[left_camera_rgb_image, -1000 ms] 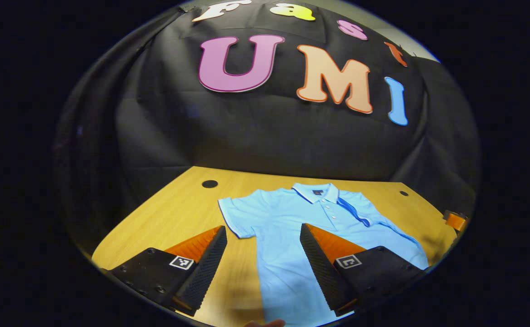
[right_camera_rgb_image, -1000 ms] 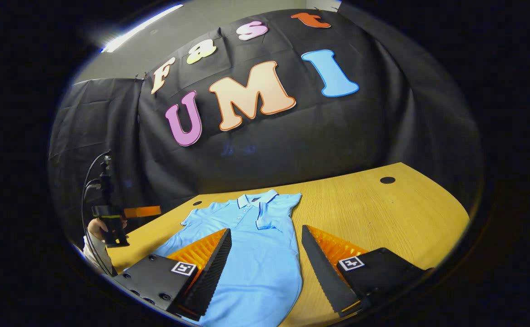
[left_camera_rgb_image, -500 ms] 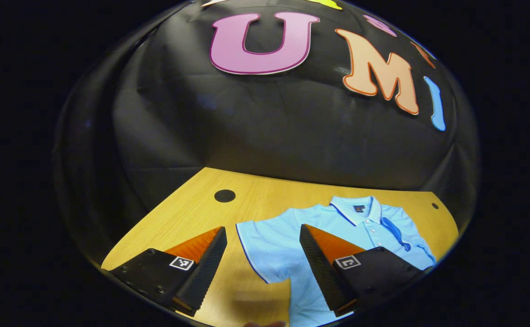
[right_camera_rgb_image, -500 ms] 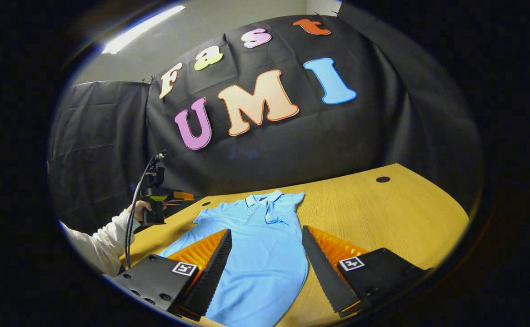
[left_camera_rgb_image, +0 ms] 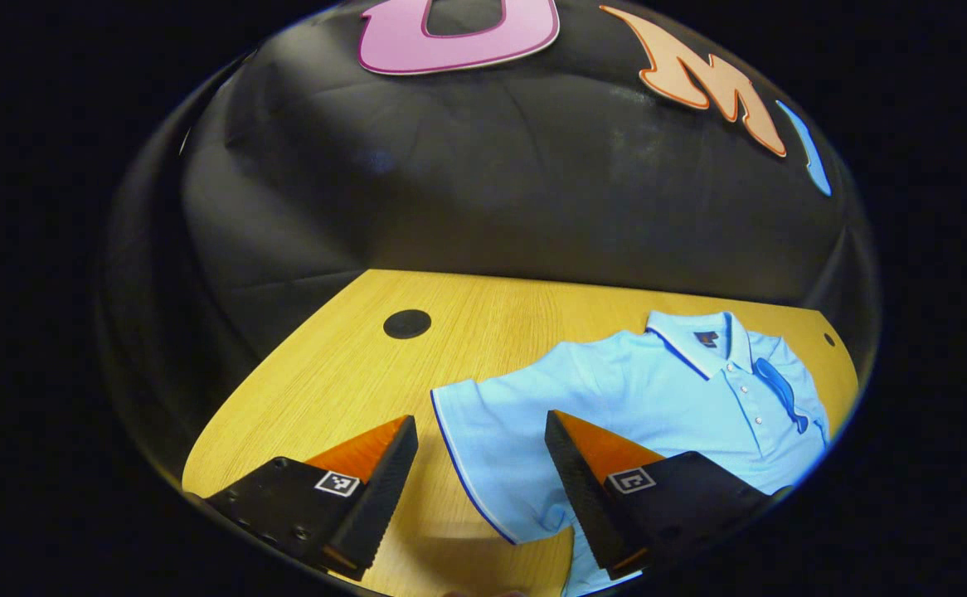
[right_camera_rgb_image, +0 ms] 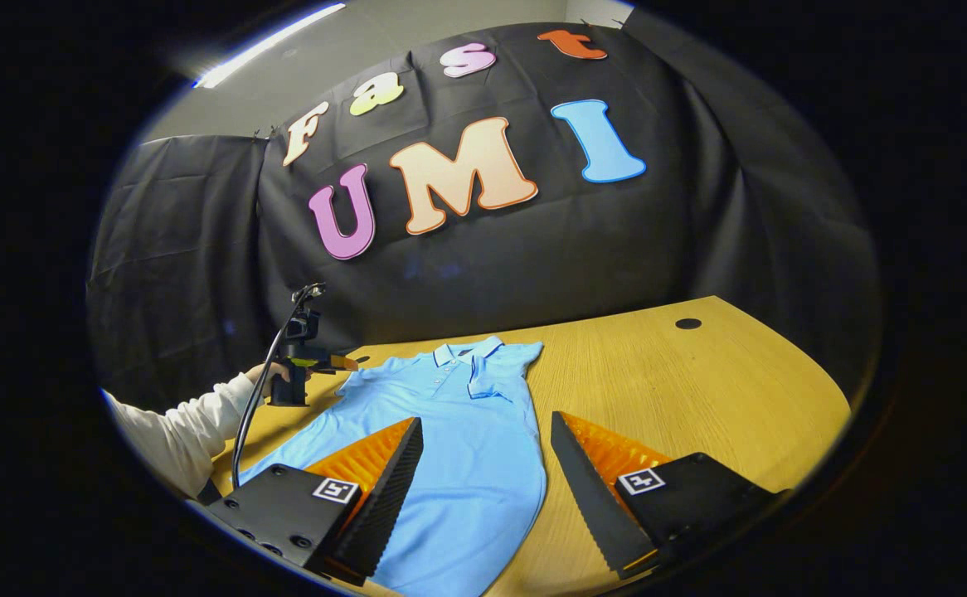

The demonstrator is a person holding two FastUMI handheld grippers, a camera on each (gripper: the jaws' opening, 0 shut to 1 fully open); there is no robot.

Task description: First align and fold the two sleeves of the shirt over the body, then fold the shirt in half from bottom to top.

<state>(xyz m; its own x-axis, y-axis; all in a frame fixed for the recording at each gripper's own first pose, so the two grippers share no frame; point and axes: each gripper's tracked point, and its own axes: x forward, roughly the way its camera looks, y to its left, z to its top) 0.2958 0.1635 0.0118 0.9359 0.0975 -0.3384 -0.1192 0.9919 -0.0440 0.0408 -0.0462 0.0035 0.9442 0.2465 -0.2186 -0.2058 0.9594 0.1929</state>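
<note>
Two round cable holes mark the wooden bench (right_camera_rgb_image: 699,390): one (left_camera_rgb_image: 407,323) at the far left corner in the left gripper view, one (right_camera_rgb_image: 687,323) at the far right in the right gripper view. The bench top is light wood grain with a curved front edge. Black cloth (right_camera_rgb_image: 533,249) hangs as the booth wall directly behind the bench and wraps around the left side; above it, in the right gripper view, a pale ceiling with a strip light (right_camera_rgb_image: 268,37) is visible.

In the left gripper view, the left gripper (left_camera_rgb_image: 481,477) hovers with its jaws spread apart and holding nothing, straddling the blue-trimmed cuff of the flat left sleeve (left_camera_rgb_image: 483,423). The light blue polo shirt (left_camera_rgb_image: 658,390) lies flat on the bench, collar toward the wall, with the right sleeve (left_camera_rgb_image: 774,385) folded over the chest.

In the right gripper view, a hand (right_camera_rgb_image: 272,375) in a white sleeve (right_camera_rgb_image: 177,423) holds the left gripper at the bench's left side, just beside the shirt's shoulder. The shirt occupies the bench centre. The right gripper (right_camera_rgb_image: 485,485) hovers over the shirt's lower body, jaws released and wide, empty.
</note>
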